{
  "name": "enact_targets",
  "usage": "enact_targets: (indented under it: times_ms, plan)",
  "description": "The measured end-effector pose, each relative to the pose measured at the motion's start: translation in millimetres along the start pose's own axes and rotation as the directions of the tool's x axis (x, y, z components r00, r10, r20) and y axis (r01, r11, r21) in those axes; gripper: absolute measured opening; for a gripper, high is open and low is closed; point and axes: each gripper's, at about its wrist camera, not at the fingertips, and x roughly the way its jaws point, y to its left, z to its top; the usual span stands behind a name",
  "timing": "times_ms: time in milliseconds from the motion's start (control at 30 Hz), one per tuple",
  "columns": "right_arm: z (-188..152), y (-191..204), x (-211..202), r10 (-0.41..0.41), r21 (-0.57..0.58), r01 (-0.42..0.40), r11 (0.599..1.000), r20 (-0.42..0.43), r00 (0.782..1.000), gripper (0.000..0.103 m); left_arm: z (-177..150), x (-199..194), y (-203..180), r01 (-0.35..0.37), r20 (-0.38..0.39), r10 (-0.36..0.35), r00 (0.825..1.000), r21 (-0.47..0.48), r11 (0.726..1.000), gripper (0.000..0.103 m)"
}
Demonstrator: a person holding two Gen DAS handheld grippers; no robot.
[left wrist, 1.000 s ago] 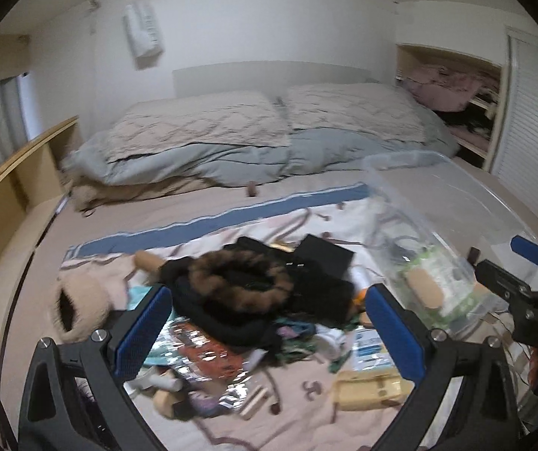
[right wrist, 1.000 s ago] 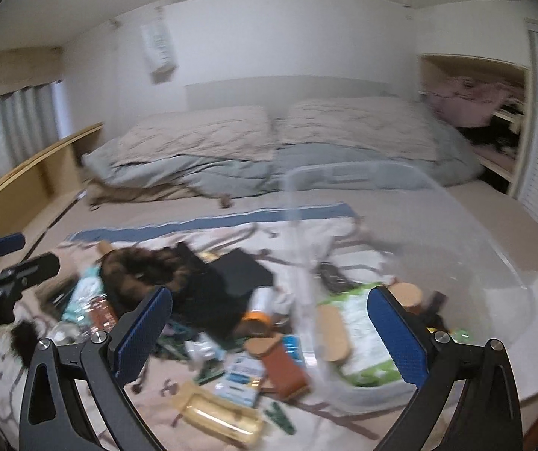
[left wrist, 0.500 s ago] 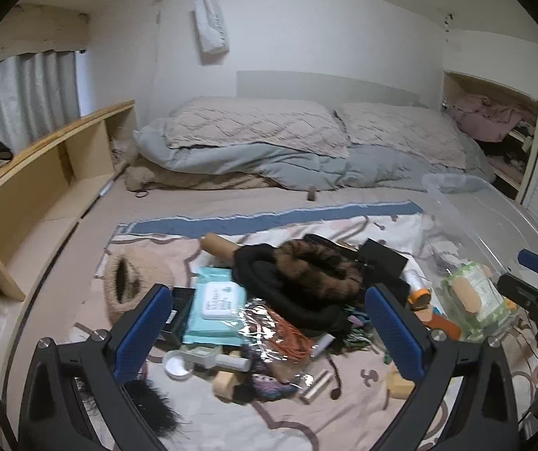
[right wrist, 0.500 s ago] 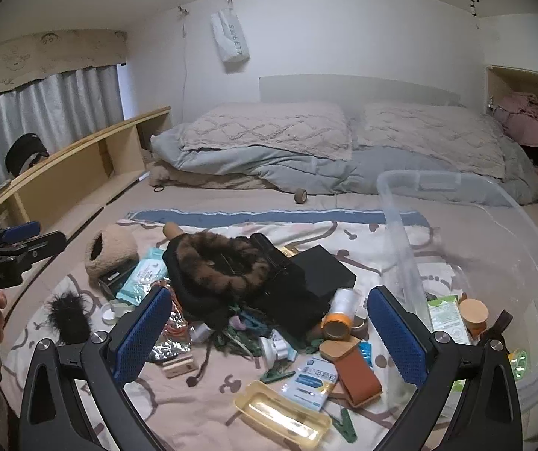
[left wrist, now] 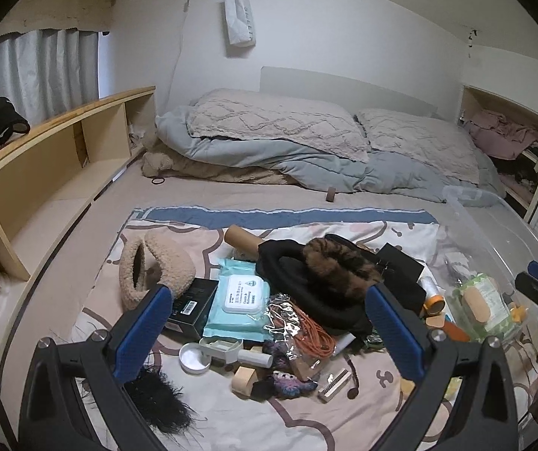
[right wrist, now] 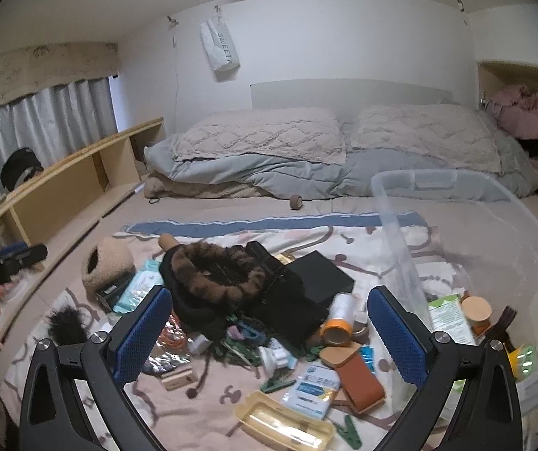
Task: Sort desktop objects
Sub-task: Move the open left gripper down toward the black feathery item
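White walls back a bed with 2 pillows; grey curtains, perhaps covering a window, at 10 o'clock.

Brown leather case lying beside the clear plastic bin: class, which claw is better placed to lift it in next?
Right, probably. The brown leather case lies just ahead of the open right claw, next to the clear plastic bin; the left claw faces the pile's other side.

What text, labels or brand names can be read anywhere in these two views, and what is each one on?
"SWEET": white bag hanging on the wall; letters after that are cut off.
Wet wipes pack: print on the white lid, too small to read.
Black box: barcode sticker, unreadable.
Blue and white sachet: print too blurred.
Green and white pack in the clear bin: print too blurred.
Left gripper body: white lettering, illegible.
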Motion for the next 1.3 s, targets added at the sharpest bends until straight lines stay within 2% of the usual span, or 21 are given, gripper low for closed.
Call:
enact_targets:
  times_ms: [167, 333, 533, 700, 833, 933, 1000, 1067, 1167, 1300]
  plan:
    - [-7.1, 9.9, 7.4, 0.0, -0.077, -0.001, 0.997, -0.012, 1.0, 0.103, 0.7, 1.6, 2.5, 0.02, 0.001, -0.02, 1.0, 0.001, 1.0, 0.103]
    - [-17.6, 12.4, 20.1, 0.006, -0.125, -0.015, 0.992, -0.069, 0.998, 0.103, -3.4, 6.7, 3.6, 0.021, -0.015, -0.02, 1.0, 0.031, 0.999, 0.103]
    - [-24.4, 20.8, 29.0, 0.029, -0.157, -0.047, 0.987, -0.119, 0.992, 0.103, -16.0, 13.0, 8.4, -0.018, -0.036, 0.022, 0.999, 0.1, 0.995, 0.103]
    - [-23.3, 27.2, 30.0, 0.051, -0.139, -0.069, 0.988, -0.127, 0.991, 0.103, -21.2, 16.2, 18.6, -0.017, -0.052, 0.021, 0.998, 0.087, 0.996, 0.103]
    - [-24.9, 31.1, 30.9, 0.057, -0.156, -0.08, 0.984, -0.145, 0.988, 0.103, -25.3, 22.4, 30.8, -0.041, -0.08, 0.047, 0.996, 0.071, 0.997, 0.103]
    - [-26.6, 31.4, 30.6, 0.05, -0.176, -0.077, 0.981, -0.15, 0.987, 0.103, -29.2, 26.4, 44.5, -0.069, -0.102, 0.073, 0.992, 0.047, 0.997, 0.093]
    - [-26.9, 30.5, 30.2, 0.05, -0.177, -0.077, 0.981, -0.153, 0.987, 0.103, -31.1, 29.5, 54.4, -0.084, -0.12, 0.087, 0.989, 0.029, 0.996, 0.093]
    - [-26.8, 29.5, 30.0, 0.049, -0.175, -0.076, 0.982, -0.157, 0.986, 0.103, -33.3, 32.1, 64.6, -0.107, -0.133, 0.108, 0.985, 0.014, 0.994, 0.091]
    - [-27.3, 29.2, 29.1, 0.049, -0.176, -0.078, 0.981, -0.163, 0.985, 0.103, -36.8, 39.9, 84.4, -0.193, -0.147, 0.192, 0.97, 0.007, 0.981, 0.085]
    - [-28.5, 29.8, 27.5, 0.045, -0.189, -0.077, 0.979, -0.167, 0.985, 0.103, -46.8, 60.2, 115.6, -0.3, -0.233, 0.287, 0.929, -0.024, 0.954, 0.079]
